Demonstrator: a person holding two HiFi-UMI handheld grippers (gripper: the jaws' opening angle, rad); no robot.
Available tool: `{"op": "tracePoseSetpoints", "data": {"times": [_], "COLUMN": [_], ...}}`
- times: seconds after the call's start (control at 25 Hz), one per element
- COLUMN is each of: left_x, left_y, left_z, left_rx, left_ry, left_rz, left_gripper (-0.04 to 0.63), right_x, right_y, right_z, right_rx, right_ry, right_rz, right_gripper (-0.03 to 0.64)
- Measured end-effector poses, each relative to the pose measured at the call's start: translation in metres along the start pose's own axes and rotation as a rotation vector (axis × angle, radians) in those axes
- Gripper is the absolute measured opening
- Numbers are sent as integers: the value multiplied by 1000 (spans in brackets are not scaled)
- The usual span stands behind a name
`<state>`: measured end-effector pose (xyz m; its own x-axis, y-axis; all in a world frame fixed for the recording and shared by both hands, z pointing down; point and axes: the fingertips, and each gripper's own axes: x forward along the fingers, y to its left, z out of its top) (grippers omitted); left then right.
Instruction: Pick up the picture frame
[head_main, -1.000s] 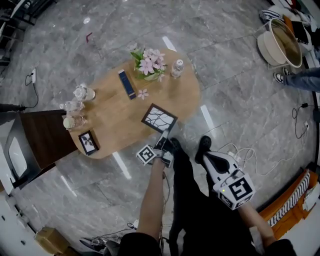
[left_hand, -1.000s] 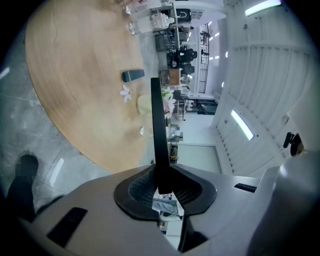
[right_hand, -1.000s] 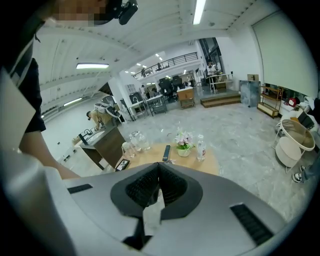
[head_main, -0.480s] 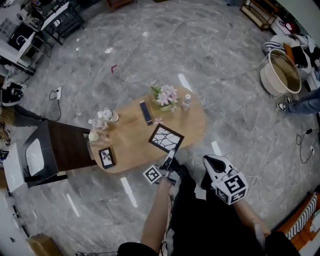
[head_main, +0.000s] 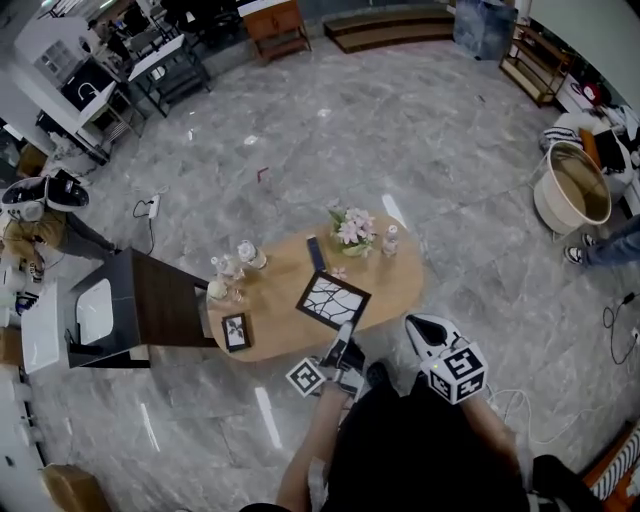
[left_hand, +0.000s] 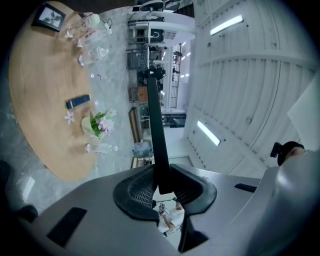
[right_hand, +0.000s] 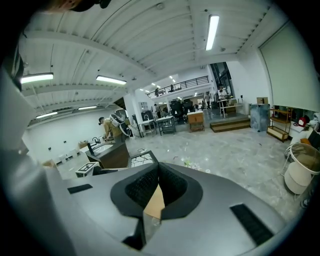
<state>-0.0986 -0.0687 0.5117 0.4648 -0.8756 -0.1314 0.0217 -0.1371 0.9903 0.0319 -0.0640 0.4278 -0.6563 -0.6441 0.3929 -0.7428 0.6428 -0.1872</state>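
frame: black-bordered picture frame with white cracked-line print (head_main: 332, 300), over the near long edge of the oval wooden counter (head_main: 395, 285), right of the middle.
left tongs: the left tongs (head_main: 345, 333) are clamped on the frame's near corner; in the left gripper view the frame (left_hand: 155, 130) stands edge-on between the pads of the tongs (left_hand: 161, 185).
right tongs: the right tongs (head_main: 413, 322) have their pads together (right_hand: 159, 172) and nothing held, off the near edge and just beside the left.
key relation: frame's long axis runs straight out from the left tongs, away from us and over the counter; left hand is the nearer.
lift: we judge the frame tilted off the counter (left_hand: 35, 85); whether its far edge is clear, we can't tell.
clearance: small black photo frame (head_main: 237, 331) at the near-left end and pink flowers in a pot (head_main: 355, 228) at the far edge, both well apart.
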Motion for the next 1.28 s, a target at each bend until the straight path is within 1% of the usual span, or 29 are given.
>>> {"op": "tracePoseSetpoints", "data": {"times": [0.24,0.4,0.48,0.64,0.76,0.88,1.08,1.16,1.28], "left_x": [-1,-1,0,7,12,20,26,26,25], "left_y": [-59,-93,-108,-144,-165,-183,-192,-196,-201], "left_z": [21,29,31,35,40,49,55,53,52], "left_rx": [147,248,281,293,324,312,288,295,308], "left_ry": [-61,-79,-89,-123,-135,-147,-187,-195,-184], "left_rz": [-43,-47,-47,-93,-117,-129,-133,-145,-153], "left_gripper": [83,83,81,83,81,81,83,81,81], "right_x": [6,8,9,10,12,16,14,11,10], "right_y": [9,16,20,31,39,45,51,52,55], "right_z": [32,56,65,88,109,133,158,162,166], "right_rx": [-30,-49,-58,-82,-107,-136,-174,-183,-190], "right_ry": [-58,-103,-117,-152,-185,-216,-272,-287,-300], "right_rz": [37,56,70,103,130,144,159,162,158], "right_gripper": [14,14,14,14,14,14,14,14,14]}}
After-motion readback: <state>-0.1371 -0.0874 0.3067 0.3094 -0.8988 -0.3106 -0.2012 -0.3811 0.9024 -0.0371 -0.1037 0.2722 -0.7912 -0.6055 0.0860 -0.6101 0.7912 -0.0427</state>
